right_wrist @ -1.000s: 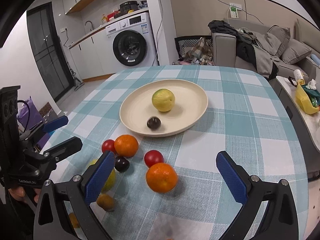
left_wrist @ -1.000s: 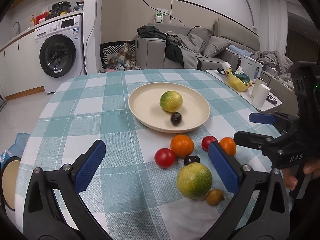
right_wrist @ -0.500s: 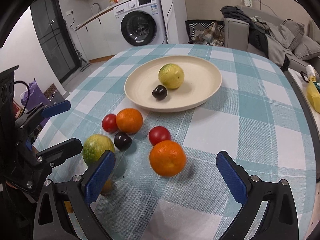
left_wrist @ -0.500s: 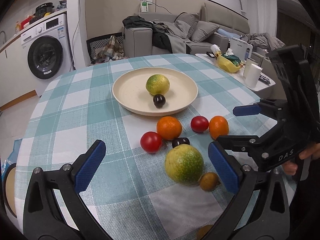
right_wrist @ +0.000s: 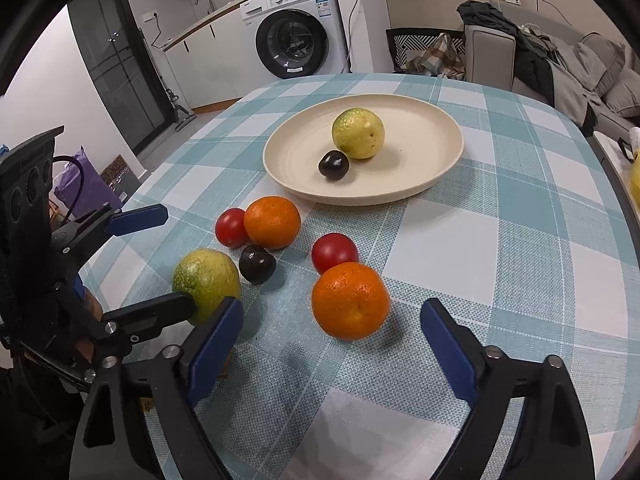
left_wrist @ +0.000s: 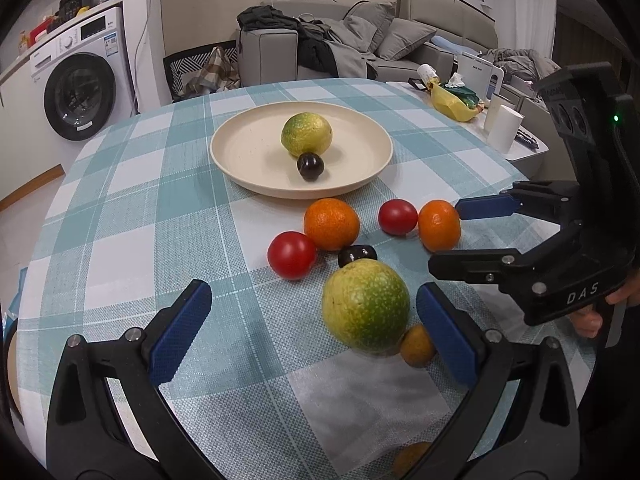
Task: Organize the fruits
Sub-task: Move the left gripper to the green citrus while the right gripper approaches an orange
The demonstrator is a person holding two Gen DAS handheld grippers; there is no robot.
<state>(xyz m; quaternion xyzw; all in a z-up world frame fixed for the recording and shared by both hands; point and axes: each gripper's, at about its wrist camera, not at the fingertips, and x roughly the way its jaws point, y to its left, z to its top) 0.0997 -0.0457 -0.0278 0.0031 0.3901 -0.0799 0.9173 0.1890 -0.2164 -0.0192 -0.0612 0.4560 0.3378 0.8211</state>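
Living room with a sofa [left_wrist: 384, 36] and a washing machine [right_wrist: 296, 40]; a desk under a teal-checked cloth [right_wrist: 520, 240] carries a cream plate [right_wrist: 432, 128] holding one green-yellow fruit and one dark plum. Near the plate, loose fruits cluster on the cloth. The left tongs [left_wrist: 316, 336] stand wide, a large green-yellow fruit [left_wrist: 366, 306] just inside the right pad, roundish with no clear long axis. The right tongs [right_wrist: 332, 340] are closing, pads apart, just short of an orange [right_wrist: 350, 300], untouched.

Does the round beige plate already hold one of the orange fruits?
No, the round beige plate holds only a yellow-green round fruit and a small dark plum.
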